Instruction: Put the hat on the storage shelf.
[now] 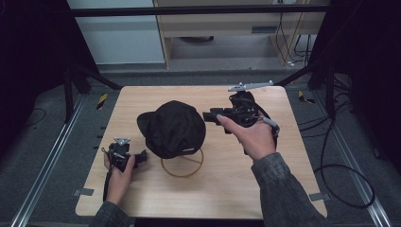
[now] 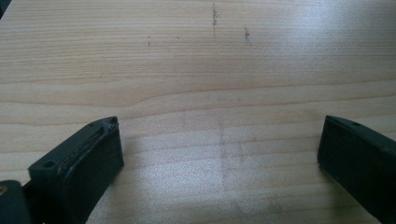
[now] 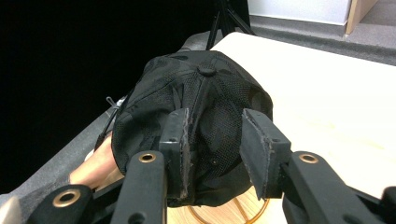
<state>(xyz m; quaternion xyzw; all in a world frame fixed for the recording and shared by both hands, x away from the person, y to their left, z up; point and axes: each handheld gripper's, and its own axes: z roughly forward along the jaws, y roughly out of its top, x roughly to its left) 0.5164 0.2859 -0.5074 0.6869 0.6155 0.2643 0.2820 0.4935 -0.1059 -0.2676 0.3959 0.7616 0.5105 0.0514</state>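
Cap (image 3: 196, 112) sits just beyond right gripper's (image 3: 215, 140) jaws.

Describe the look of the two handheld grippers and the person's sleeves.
Both grippers are black. The left gripper carries a small grey three-cornered plate, and its blocky jaw pads have small round holes. The right gripper has a larger grey plate, a black cable looping behind the hand, brass-coloured rivets on its arms, and worn pads. The sleeves are dark grey, mottled fabric.
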